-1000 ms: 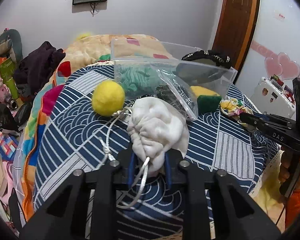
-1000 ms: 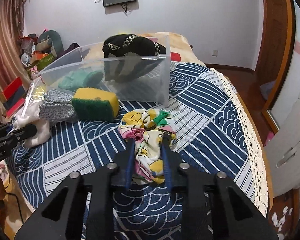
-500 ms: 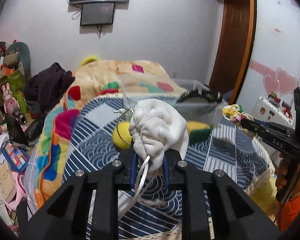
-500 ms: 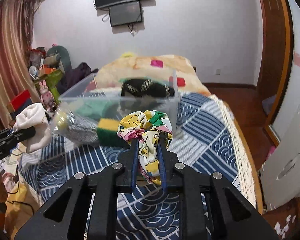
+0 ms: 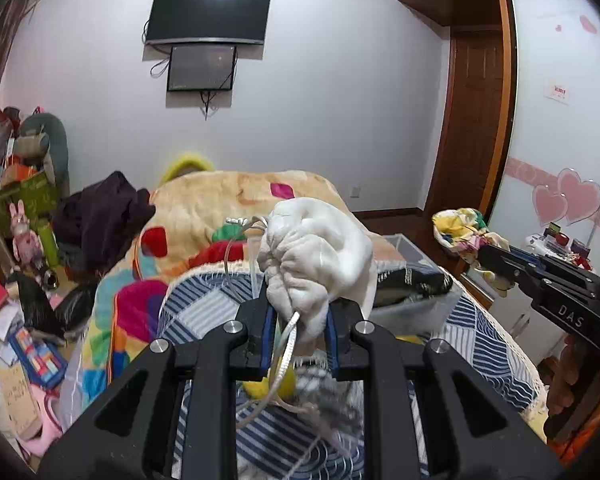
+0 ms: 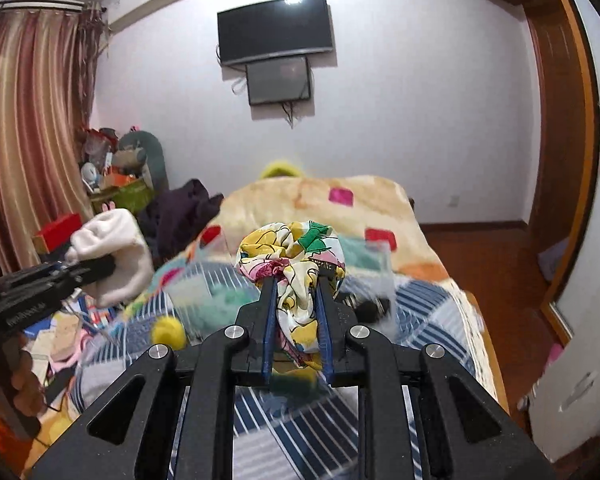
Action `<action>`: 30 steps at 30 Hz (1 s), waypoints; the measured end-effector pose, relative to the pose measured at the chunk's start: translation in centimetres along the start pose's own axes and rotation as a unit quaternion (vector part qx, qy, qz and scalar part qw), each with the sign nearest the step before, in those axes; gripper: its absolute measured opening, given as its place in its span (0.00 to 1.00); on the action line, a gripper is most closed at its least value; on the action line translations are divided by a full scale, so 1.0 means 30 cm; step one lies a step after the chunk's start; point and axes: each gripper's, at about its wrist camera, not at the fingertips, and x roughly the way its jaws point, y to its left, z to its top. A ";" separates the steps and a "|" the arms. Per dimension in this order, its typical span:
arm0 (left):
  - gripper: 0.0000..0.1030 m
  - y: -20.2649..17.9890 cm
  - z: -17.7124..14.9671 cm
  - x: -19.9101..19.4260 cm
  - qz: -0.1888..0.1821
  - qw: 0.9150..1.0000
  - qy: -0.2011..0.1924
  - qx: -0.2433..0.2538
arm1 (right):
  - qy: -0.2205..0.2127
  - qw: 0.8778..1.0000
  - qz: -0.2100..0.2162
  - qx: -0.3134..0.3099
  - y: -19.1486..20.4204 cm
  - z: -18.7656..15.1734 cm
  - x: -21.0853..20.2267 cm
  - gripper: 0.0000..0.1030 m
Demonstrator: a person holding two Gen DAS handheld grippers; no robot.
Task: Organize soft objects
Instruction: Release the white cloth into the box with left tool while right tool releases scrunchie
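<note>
My left gripper (image 5: 298,312) is shut on a white drawstring cloth bag (image 5: 316,252) and holds it up above the bed; its cord hangs down. My right gripper (image 6: 296,300) is shut on a floral yellow-green cloth (image 6: 292,256), also lifted above the bed. Each gripper shows in the other's view: the right one with the floral cloth (image 5: 464,232), the left one with the white bag (image 6: 112,252). A clear plastic bin (image 6: 284,280) lies below with a green cloth and a black item inside. A yellow ball (image 6: 168,332) lies on the blue patterned bedspread (image 6: 428,312).
A peach blanket (image 5: 228,208) with coloured squares covers the far half of the bed. Dark clothes (image 5: 100,216) and cluttered toys and boxes (image 5: 24,208) fill the left side and floor. A wooden door (image 5: 472,120) and white wardrobe (image 5: 560,100) stand at the right.
Both grippers have risen from the bedspread, lifting the white bag and the floral cloth. The bin, sponge and yellow ball now sit lower in view.
</note>
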 end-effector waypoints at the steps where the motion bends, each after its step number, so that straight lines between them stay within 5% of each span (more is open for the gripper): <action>1: 0.20 -0.006 0.011 0.016 0.002 1.000 -0.003 0.003 | -0.002 1.000 0.003 -0.001 0.007 0.014 0.016 0.16; 12: 0.20 0.020 0.044 0.235 0.014 0.998 0.052 -0.017 | 0.018 1.000 0.022 0.000 0.042 0.055 0.163 0.16; 30: 0.20 0.016 -0.014 0.475 0.012 0.987 0.161 -0.001 | 0.131 0.991 0.015 -0.027 0.055 -0.019 0.390 0.16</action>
